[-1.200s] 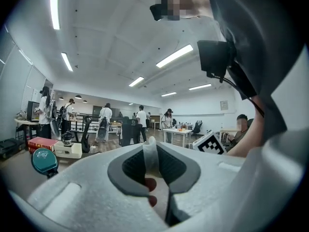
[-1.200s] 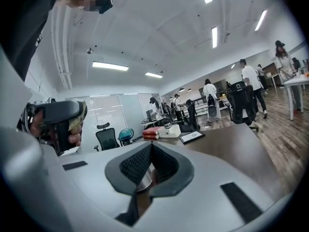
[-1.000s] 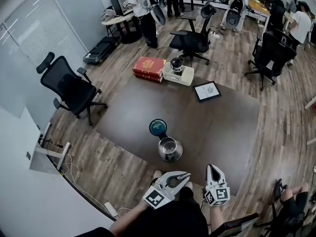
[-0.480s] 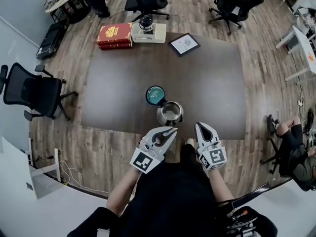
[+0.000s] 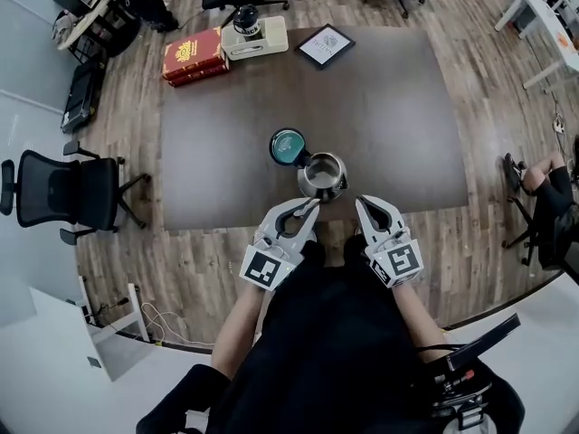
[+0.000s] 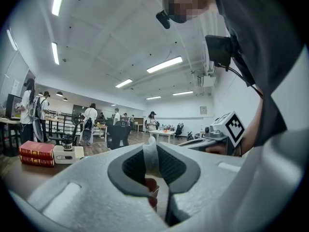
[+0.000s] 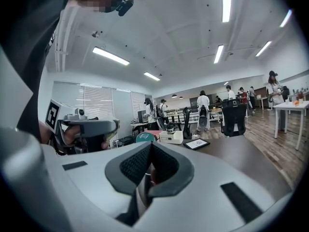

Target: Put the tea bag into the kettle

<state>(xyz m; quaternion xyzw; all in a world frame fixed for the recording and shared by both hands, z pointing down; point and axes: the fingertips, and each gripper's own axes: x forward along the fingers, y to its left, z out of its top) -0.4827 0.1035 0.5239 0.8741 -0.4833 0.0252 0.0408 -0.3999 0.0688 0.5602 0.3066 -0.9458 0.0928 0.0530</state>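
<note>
Tea bag (image 6: 150,154) clamped in left hand-held gripper (image 5: 309,208), just near of open kettle (image 5: 322,176) on counter (image 5: 398,107); right hand-held gripper (image 5: 364,204) jaws together.

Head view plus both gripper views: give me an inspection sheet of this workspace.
Surface: dark brown table on wood floor.
Job's things: kettle near the table's front edge, teal lid open; white strip, likely the tea bag, in the left gripper.
Clutter: red books, white box with a dark jar, framed card, all at the far edge.
Grippers: left gripper shut on the strip; right gripper shut, nothing seen between.
Cables: white cord on the floor, left.
Surroundings: office chairs, people in the background.
</note>
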